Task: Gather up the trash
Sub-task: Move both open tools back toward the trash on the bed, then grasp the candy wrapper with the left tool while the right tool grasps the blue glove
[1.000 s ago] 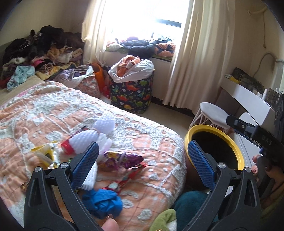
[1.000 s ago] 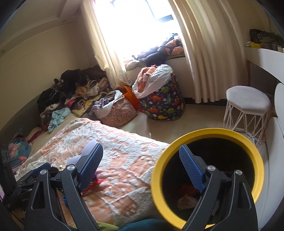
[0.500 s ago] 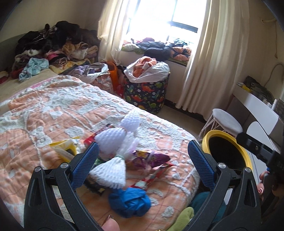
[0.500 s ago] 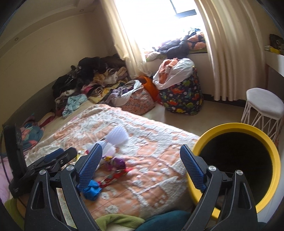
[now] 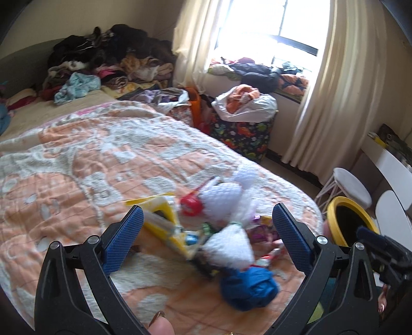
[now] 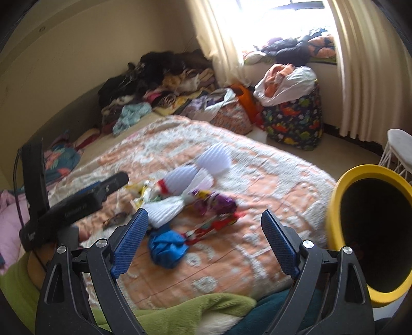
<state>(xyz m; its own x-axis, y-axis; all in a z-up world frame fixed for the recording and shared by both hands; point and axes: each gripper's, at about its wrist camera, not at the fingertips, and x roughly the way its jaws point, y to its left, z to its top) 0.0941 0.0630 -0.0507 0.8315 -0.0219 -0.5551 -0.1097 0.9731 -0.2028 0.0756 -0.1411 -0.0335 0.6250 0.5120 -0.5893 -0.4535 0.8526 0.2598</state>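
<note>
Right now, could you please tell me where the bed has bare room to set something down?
The quilt is bare between the trash pile and the clothes heap, and again between the pile and the yellow bin. It is crowded around the blue wad, the foam nets and the wrappers.

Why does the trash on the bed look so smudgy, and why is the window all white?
Left wrist view: the trash pile is smeared, a sign the camera was moving; the window is washed out by daylight. Right wrist view: the trash is softer too, though less smeared; the window glares white, and the walls bend from the fisheye lens.
</note>
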